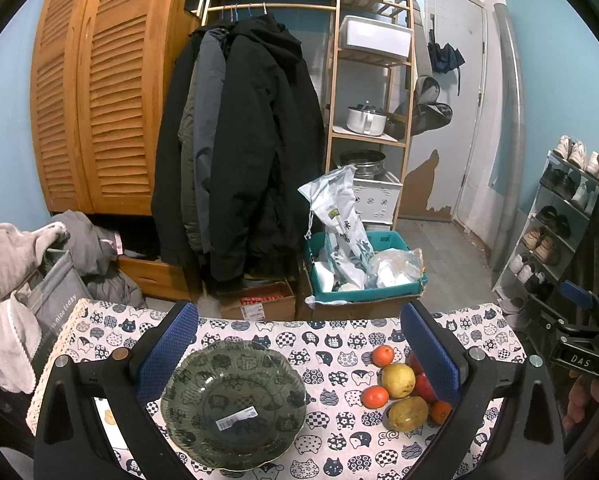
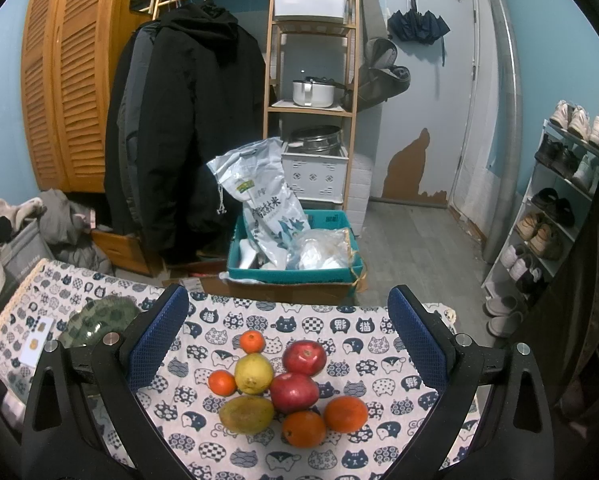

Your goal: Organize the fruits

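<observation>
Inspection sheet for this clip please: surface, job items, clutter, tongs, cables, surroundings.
Surface: table under a cat-print cloth.
Job's things: green glass plate, empty apart from a barcode sticker; to its right a tight fruit cluster of two red apples, a yellow pear, a greenish mango and four oranges.
Clutter: small white card near the plate.
Tongs: left tongs open above the plate; right tongs open above the fruit; neither holds anything.
Cables: nothing seen.
Surroundings: hanging coats, wooden shelf unit, teal box with a rice bag, shoe rack.
</observation>
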